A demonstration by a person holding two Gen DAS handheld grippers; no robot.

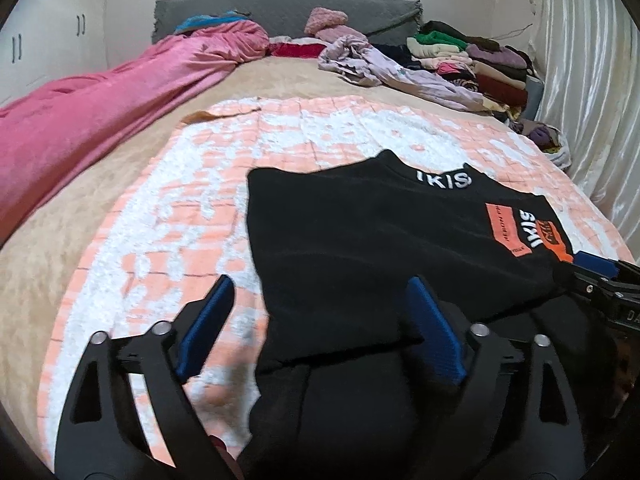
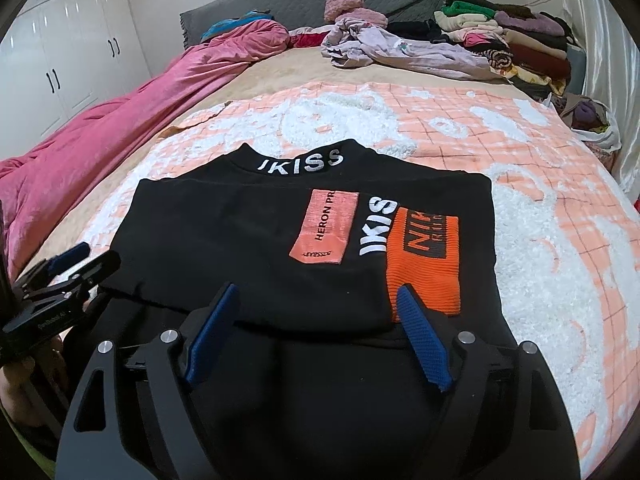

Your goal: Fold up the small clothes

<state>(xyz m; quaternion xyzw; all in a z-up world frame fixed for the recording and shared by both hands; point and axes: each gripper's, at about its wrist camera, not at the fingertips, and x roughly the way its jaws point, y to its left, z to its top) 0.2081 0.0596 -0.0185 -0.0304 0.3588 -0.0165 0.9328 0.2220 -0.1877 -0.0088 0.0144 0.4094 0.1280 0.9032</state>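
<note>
Black top flat on bed, bottom part looks folded up. Left hand-held gripper, right hand-held gripper both spread wide, nothing pinched. Next up probably: regrab near edge, fold again.

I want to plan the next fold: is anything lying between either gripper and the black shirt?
Nothing visible is. The black shirt with orange patches lies flat on the peach-and-white blanket. The left gripper and right gripper both hover open at its near folded edge, with only the shirt's own fabric below them.
</note>
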